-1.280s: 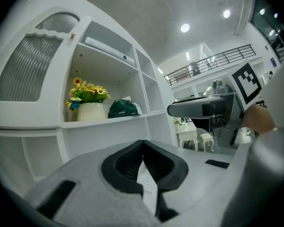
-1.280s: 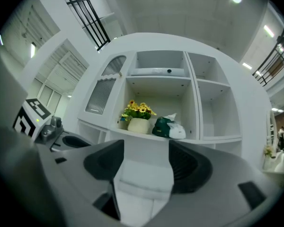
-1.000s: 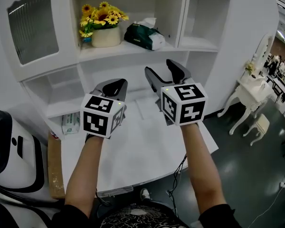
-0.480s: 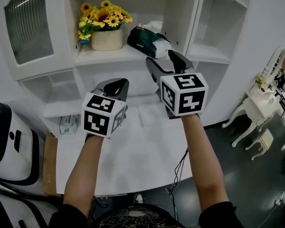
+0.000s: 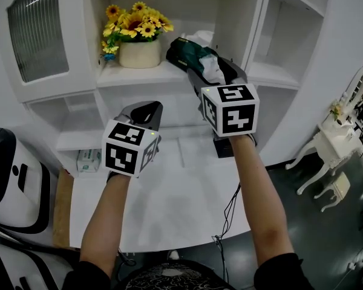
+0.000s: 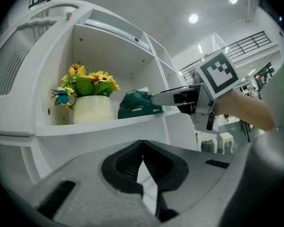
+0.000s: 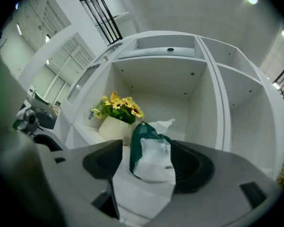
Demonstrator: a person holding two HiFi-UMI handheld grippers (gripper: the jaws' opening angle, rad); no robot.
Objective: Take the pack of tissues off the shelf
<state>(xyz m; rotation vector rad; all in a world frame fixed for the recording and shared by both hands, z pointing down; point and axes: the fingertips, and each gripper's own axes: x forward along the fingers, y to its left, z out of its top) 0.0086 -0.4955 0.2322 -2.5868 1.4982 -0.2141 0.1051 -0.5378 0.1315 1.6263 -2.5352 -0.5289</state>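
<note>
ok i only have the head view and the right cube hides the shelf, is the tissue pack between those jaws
observer: yes, the right gripper view shows the tissue pack between the jaws of the right gripper; they are opening, with a gap on one side, so no grip.
operator: and the left jaws
observer: the left gripper view shows the left gripper with its jaws together and nothing between them.
</note>
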